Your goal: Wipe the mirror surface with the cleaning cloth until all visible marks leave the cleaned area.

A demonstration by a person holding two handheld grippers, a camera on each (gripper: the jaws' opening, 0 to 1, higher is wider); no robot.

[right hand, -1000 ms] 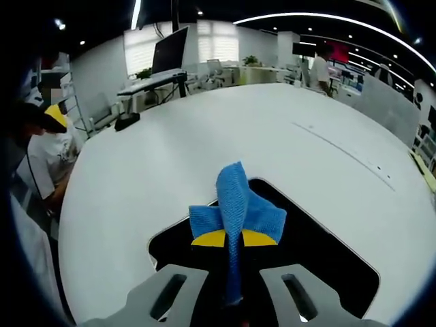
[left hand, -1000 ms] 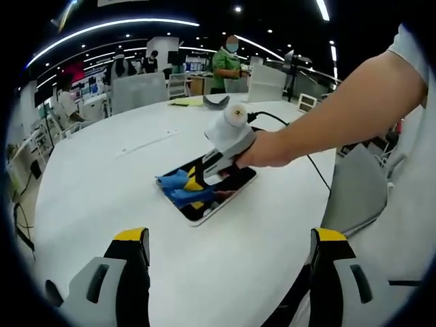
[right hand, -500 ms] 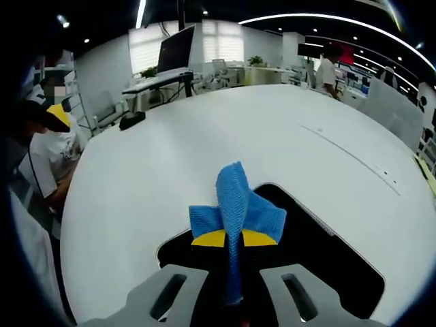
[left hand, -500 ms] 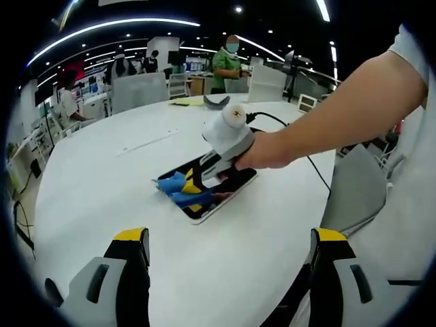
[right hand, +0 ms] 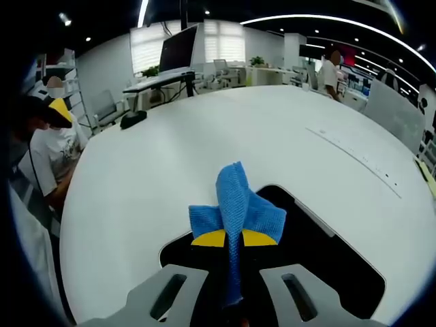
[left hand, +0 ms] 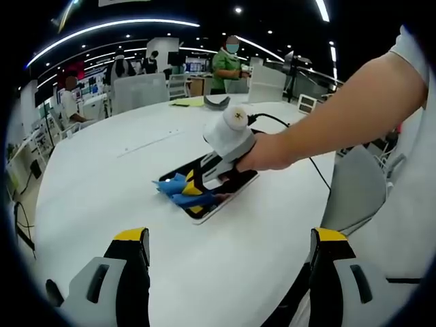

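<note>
Open-plan office or lab floor: a large white round table (right hand: 170,163), desks bearing a monitor (right hand: 178,48), office chairs (left hand: 139,90), linear ceiling lights (left hand: 102,27), and people (left hand: 227,65) standing and seated among distant workstations.

Right tool (right hand: 227,240) clamped, left tool (left hand: 228,262) agape.

1. Cloth (right hand: 236,210): blue woven fabric, soft and slightly nubby, matt, creased into folds.
2. Mirror (right hand: 327,262): dark, smooth and glossy, with a thin pale rim.
3. Table (right hand: 204,150): white, smooth, matt to faintly satin, with one fine seam line.
4. Right gripper (right hand: 227,240): grey matt plastic arms, yellow tips.
5. Left gripper (left hand: 228,262): black and grey plastic, matt, yellow-capped tips.
</note>
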